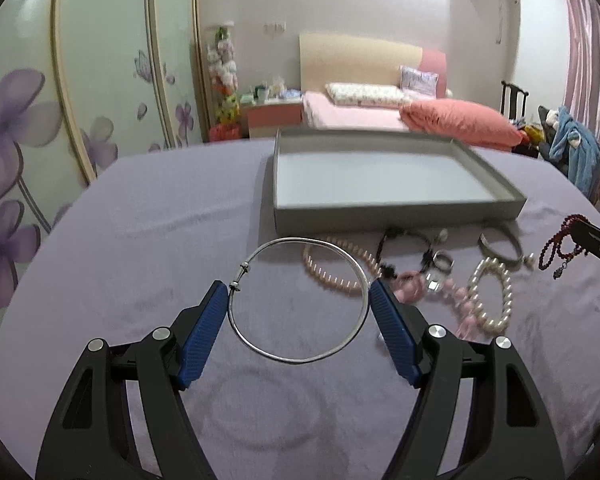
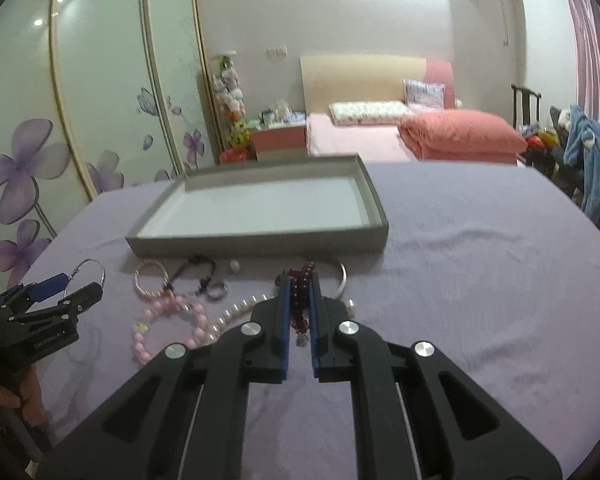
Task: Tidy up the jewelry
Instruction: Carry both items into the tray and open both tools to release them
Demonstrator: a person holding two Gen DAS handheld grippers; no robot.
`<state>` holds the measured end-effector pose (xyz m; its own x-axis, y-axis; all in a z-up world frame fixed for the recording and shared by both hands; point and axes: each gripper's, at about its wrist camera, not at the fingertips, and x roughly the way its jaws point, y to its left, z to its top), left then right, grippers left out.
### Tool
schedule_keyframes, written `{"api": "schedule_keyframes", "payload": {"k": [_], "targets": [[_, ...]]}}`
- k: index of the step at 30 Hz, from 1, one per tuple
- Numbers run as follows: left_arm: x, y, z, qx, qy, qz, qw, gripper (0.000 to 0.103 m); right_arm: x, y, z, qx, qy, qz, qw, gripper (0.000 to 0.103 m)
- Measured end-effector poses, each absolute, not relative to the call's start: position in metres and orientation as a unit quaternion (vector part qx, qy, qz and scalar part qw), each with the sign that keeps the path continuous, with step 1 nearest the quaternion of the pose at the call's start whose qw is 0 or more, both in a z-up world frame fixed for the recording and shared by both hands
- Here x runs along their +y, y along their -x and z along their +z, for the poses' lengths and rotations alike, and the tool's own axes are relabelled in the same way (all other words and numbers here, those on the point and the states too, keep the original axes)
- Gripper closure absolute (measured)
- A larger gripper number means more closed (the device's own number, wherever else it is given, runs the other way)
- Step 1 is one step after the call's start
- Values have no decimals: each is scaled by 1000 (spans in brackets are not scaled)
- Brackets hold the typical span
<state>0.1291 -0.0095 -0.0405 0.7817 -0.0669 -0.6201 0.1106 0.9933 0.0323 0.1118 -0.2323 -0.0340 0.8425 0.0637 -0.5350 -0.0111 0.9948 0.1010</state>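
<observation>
My left gripper (image 1: 298, 286) is shut on a thin silver bangle (image 1: 260, 252), its blue pads pressing the ring's two sides, above the purple cloth. It also shows in the right wrist view (image 2: 82, 286). My right gripper (image 2: 300, 284) is shut on a dark red bead string (image 2: 300, 300), which hangs between the pads; it shows at the right edge of the left view (image 1: 560, 246). A shallow grey tray (image 1: 396, 210) lies beyond the jewelry, its floor bare. On the cloth lie a pink pearl bracelet (image 1: 332, 274), a white pearl bracelet (image 1: 500, 300), a pink bead bracelet (image 2: 168, 320) and a silver cuff (image 1: 500, 246).
A black cord bracelet (image 2: 196, 272) and a silver ring (image 2: 217, 291) lie among the jewelry. The purple cloth (image 2: 480, 280) stretches right of the tray. A wardrobe stands at left, a bed behind.
</observation>
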Motion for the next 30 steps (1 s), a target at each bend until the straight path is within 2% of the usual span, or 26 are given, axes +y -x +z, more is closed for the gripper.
{"api": "schedule_keyframes", "payload": {"k": [15, 24, 30], "targets": [[-41, -169, -1, 237, -36, -30, 970, 30, -221, -155, 14, 170, -40, 2, 985, 94], [-51, -213, -7, 237, -31, -20, 971, 30, -229, -209, 11, 168, -59, -13, 984, 94], [-60, -239, -24, 264, -33, -30, 963, 30, -233, -253, -9, 215, -70, -4, 974, 94]]}}
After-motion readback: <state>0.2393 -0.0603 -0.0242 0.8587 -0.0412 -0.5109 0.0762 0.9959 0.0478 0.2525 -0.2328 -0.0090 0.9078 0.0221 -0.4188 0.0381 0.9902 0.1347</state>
